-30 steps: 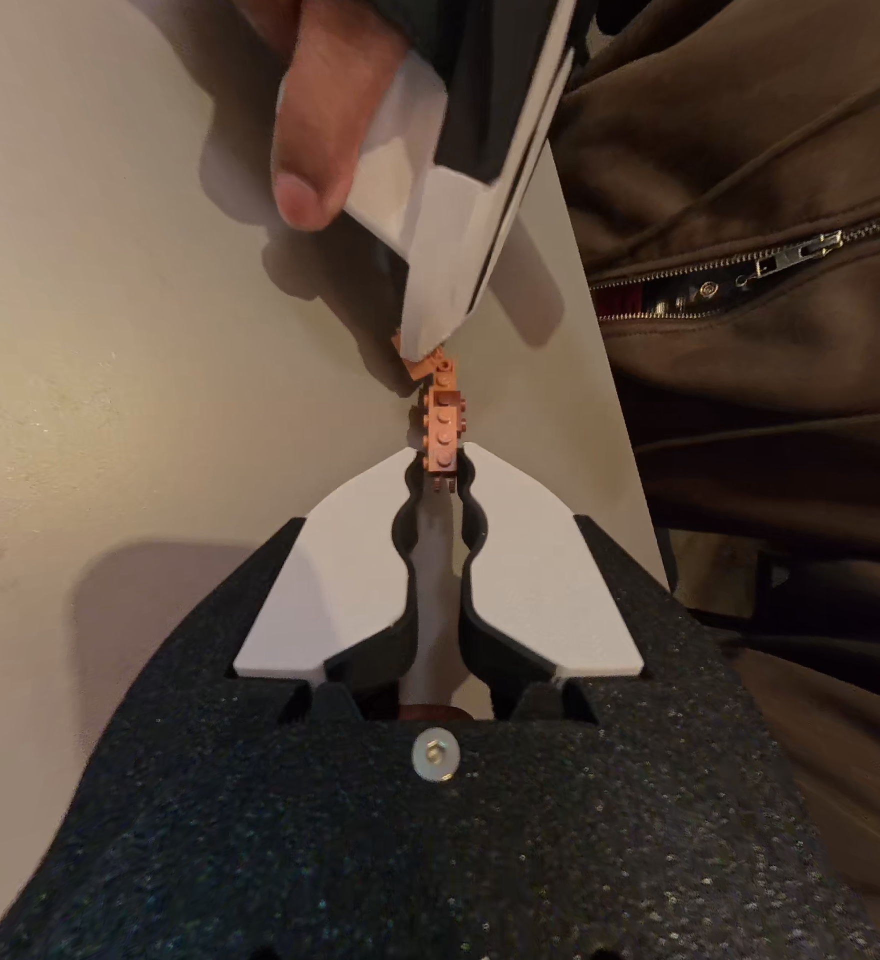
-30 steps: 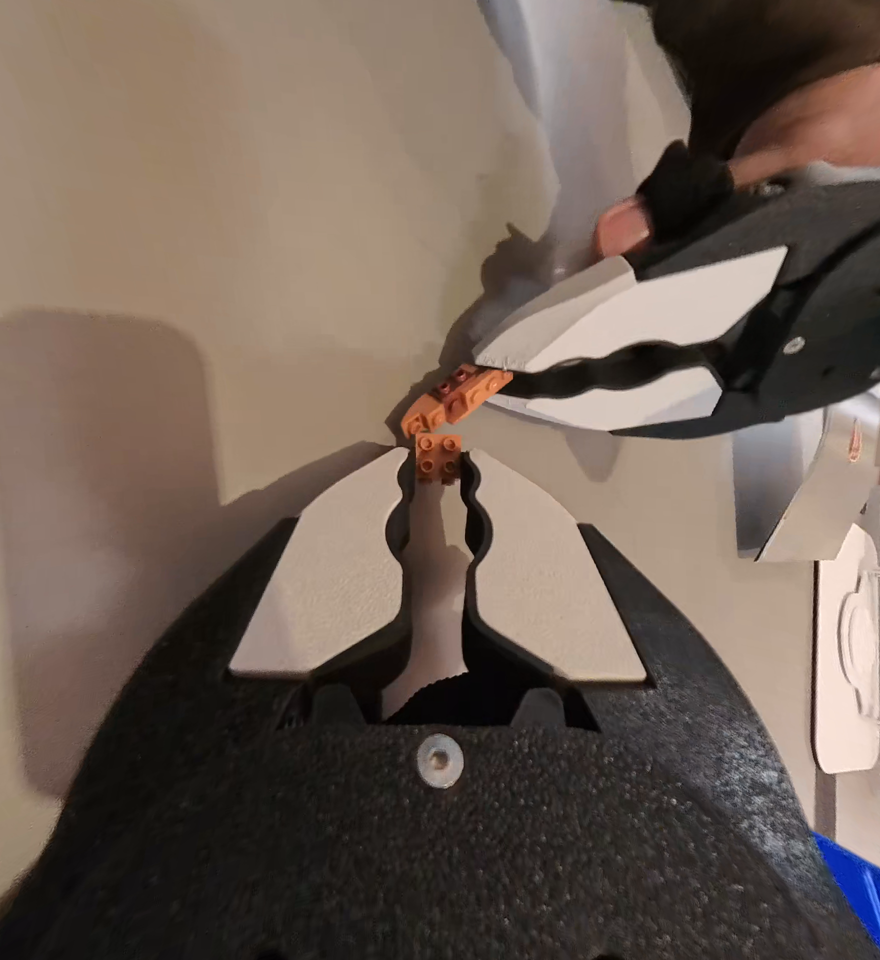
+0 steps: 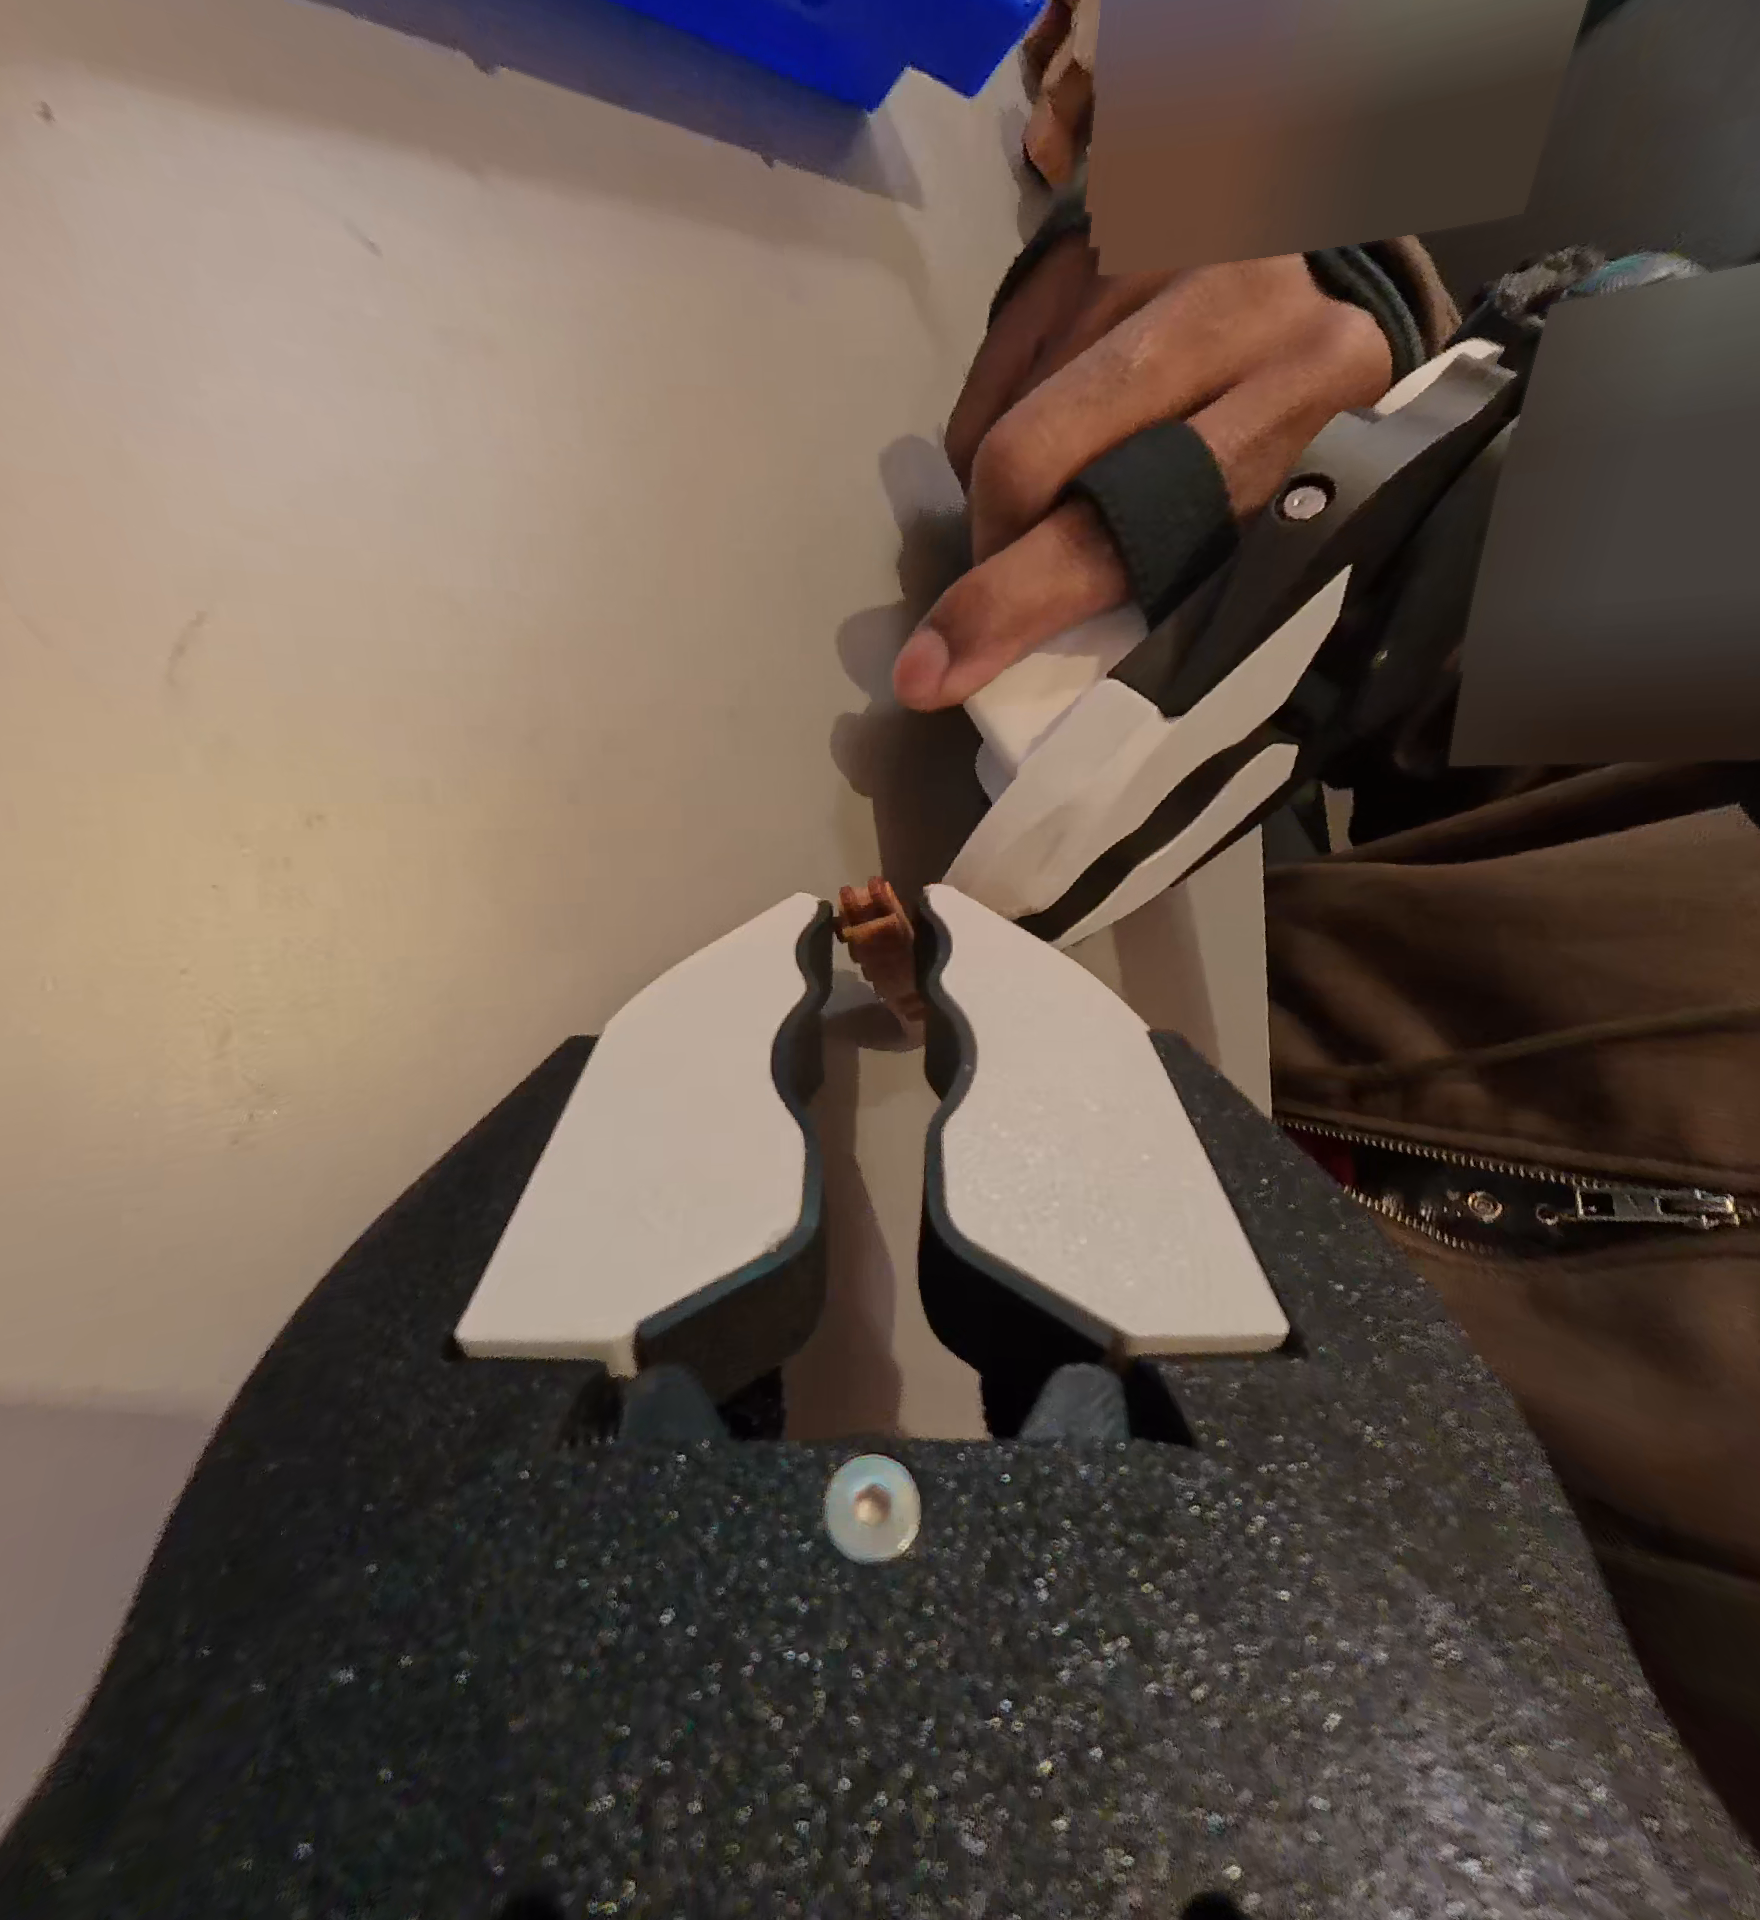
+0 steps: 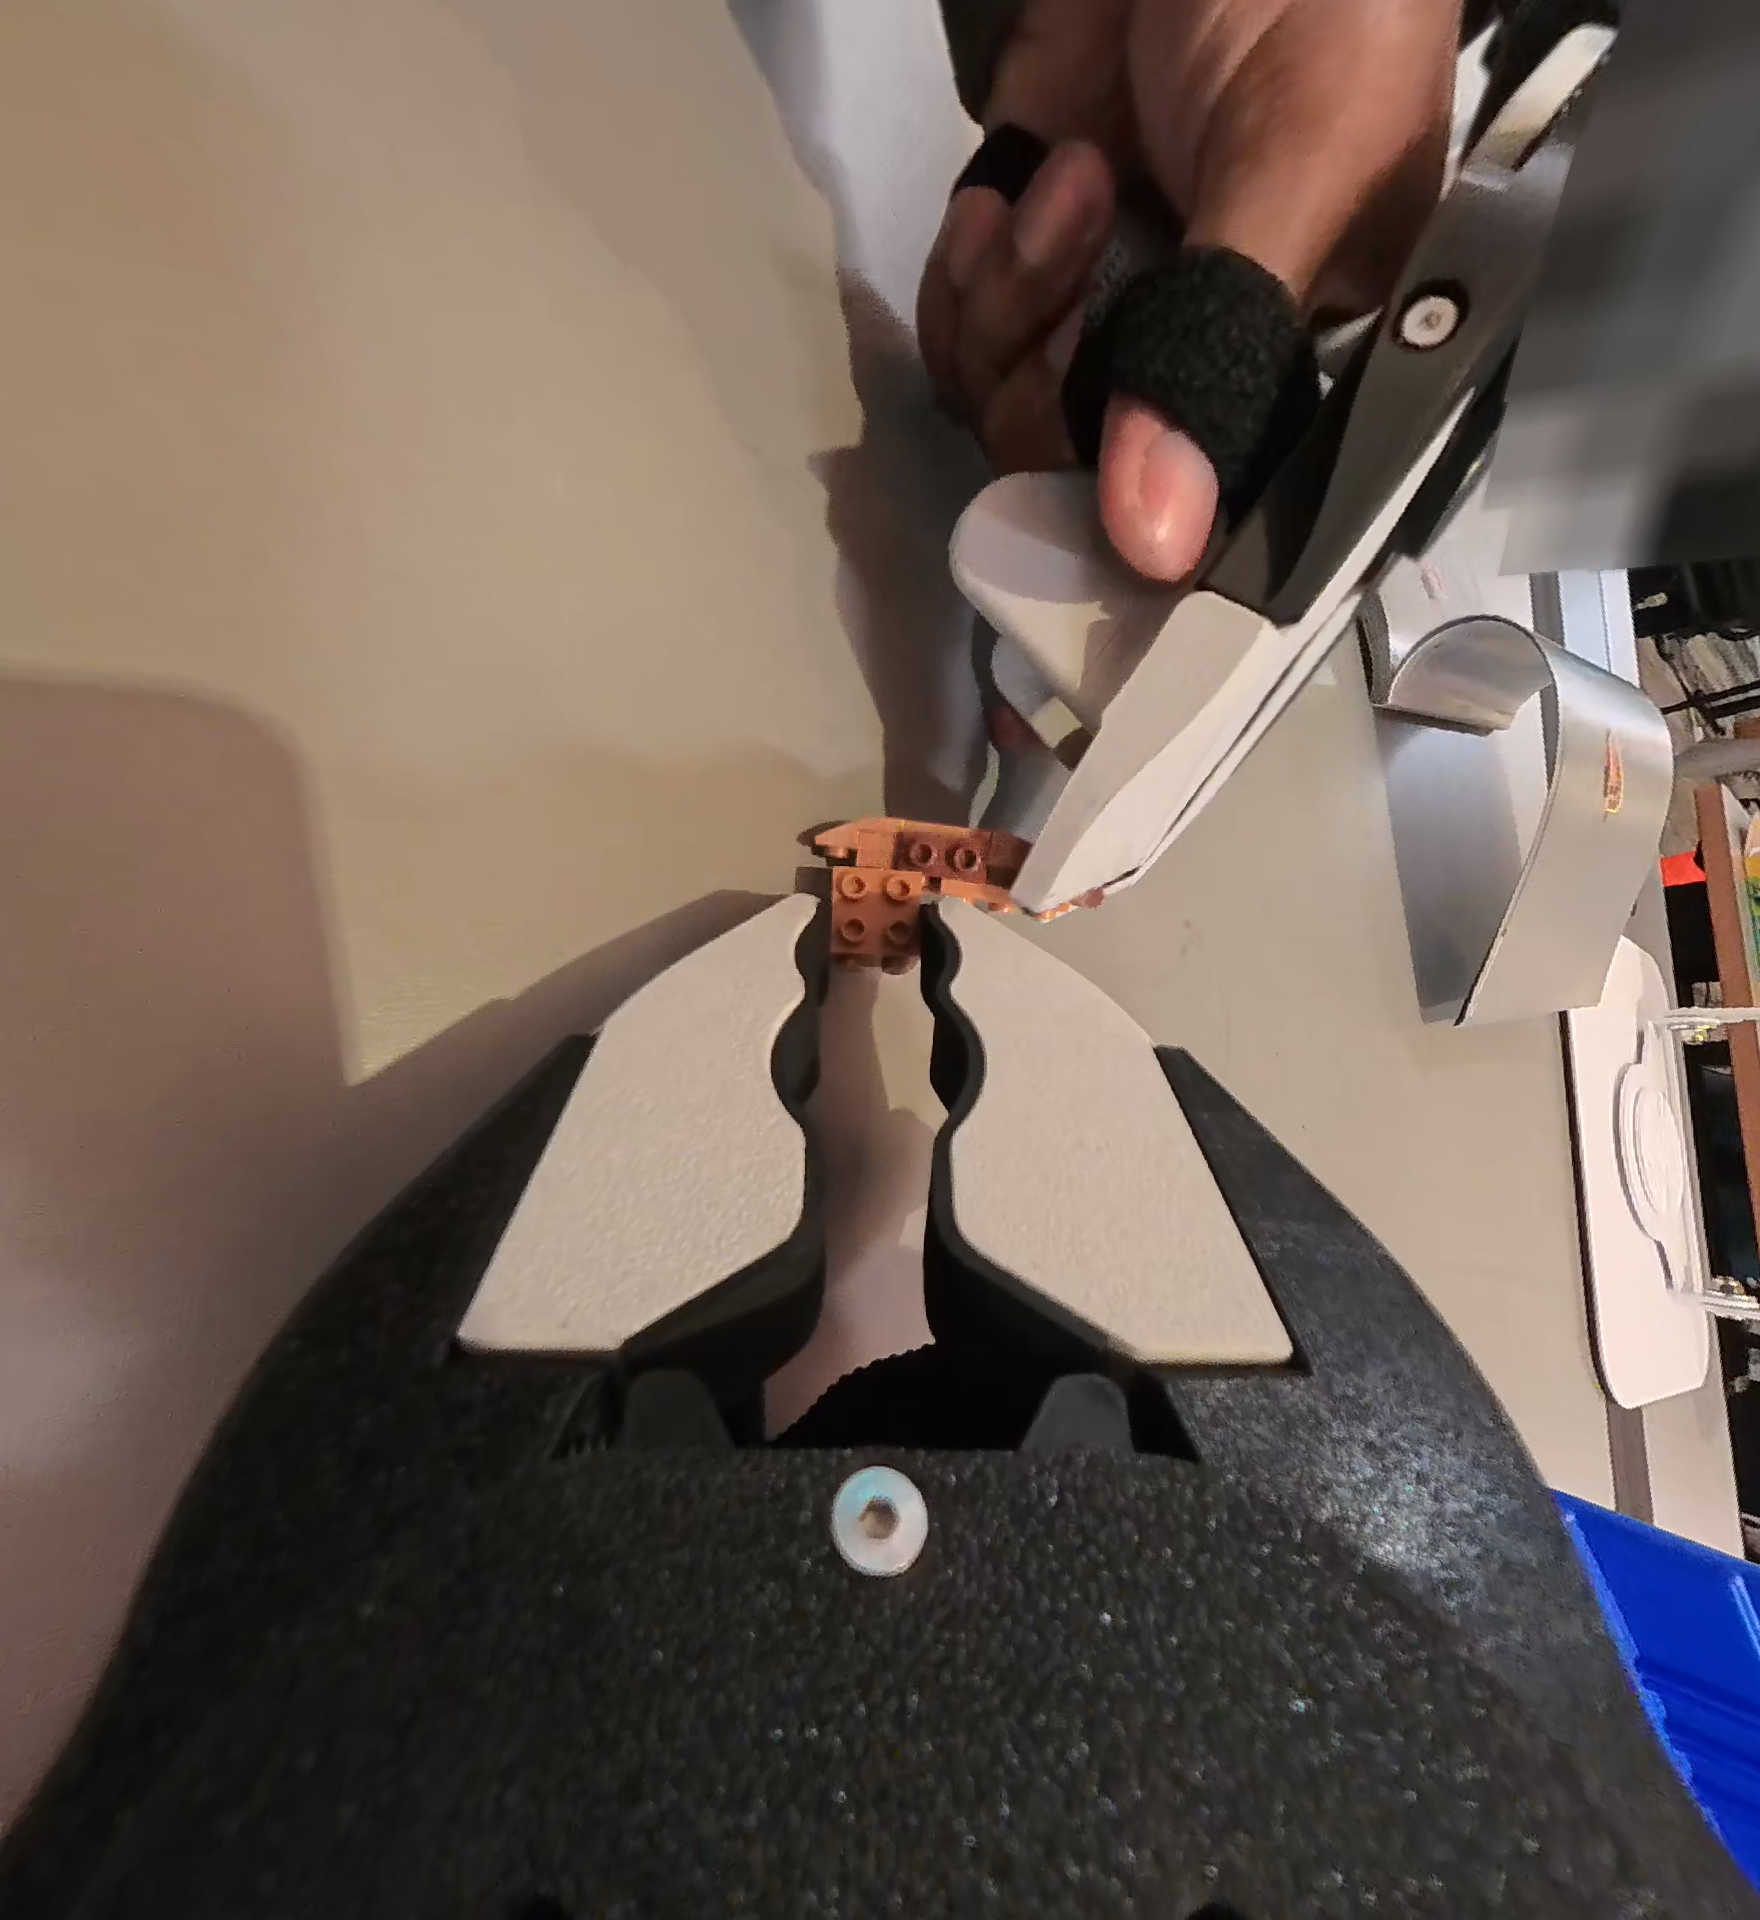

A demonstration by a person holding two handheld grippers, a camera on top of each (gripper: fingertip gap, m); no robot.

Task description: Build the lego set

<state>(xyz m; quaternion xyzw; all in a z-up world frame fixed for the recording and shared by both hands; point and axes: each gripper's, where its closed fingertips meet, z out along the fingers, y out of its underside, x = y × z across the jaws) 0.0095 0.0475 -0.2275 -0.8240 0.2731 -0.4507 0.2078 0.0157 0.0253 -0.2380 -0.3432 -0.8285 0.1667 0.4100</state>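
Orange-brown brick (image 4: 874, 920) clamped in right gripper (image 4: 871, 920) meets left-gripper-held assembly (image 4: 907, 854) at 12 o'clock; misaligned studs may pop either grip loose.

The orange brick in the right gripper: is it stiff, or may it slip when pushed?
Probably stiff and light: the orange brick is small plastic. It might twist, since the right gripper pinches it only at the fingertips.
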